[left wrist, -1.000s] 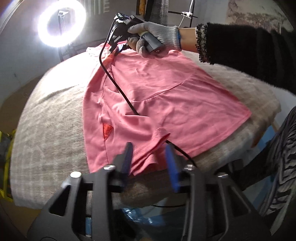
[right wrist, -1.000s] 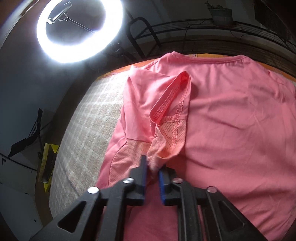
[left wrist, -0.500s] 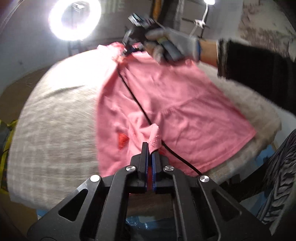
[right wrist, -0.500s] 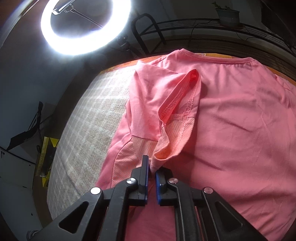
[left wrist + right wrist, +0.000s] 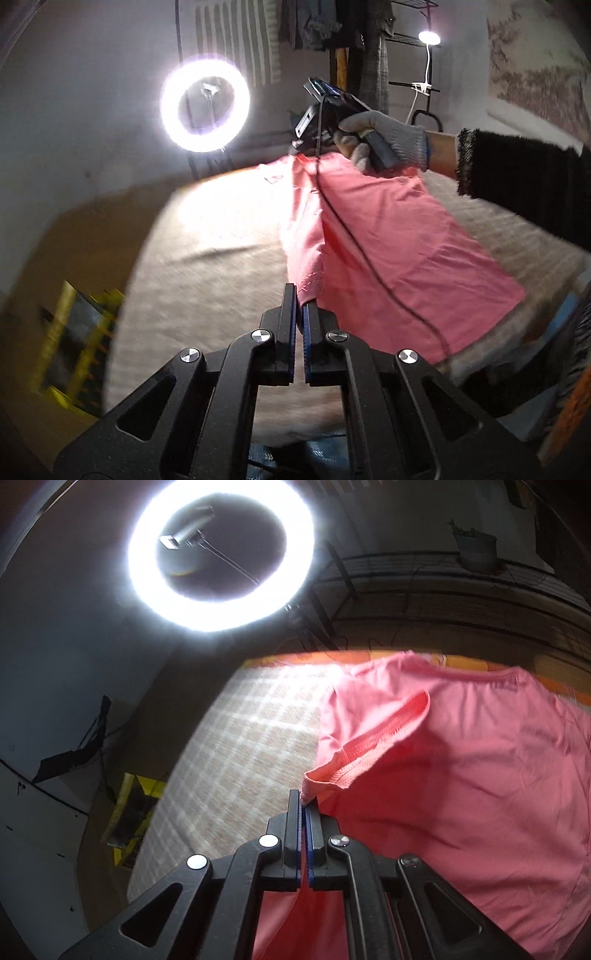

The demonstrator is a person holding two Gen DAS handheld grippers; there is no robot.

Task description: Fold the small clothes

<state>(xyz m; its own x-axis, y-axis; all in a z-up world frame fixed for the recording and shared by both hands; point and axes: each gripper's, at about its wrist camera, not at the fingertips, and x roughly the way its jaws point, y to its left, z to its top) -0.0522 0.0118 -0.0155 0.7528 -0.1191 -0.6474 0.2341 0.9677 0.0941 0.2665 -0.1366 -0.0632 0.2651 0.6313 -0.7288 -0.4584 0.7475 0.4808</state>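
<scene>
A small pink shirt (image 5: 399, 251) lies on a checked grey-beige cloth (image 5: 221, 266) over a table. My left gripper (image 5: 300, 300) is shut on the shirt's hem corner and holds that edge lifted off the cloth. In the right wrist view my right gripper (image 5: 305, 800) is shut on the mesh sleeve edge of the same pink shirt (image 5: 461, 775), which rises in a fold from the body. At the shirt's far end in the left wrist view, a gloved hand (image 5: 384, 142) holds the other gripper, its black cable (image 5: 354, 243) trailing across the fabric.
A bright ring light (image 5: 205, 107) stands beyond the table's far left; it fills the top of the right wrist view as ring light (image 5: 221, 554). A yellow frame (image 5: 70, 332) sits on the floor at left. A dark railing (image 5: 443, 590) runs behind the table.
Both grippers closed on the shirt, the left on the hem corner, the right on the sleeve edge, then rose, lifting the shirt's left side off the cloth.
</scene>
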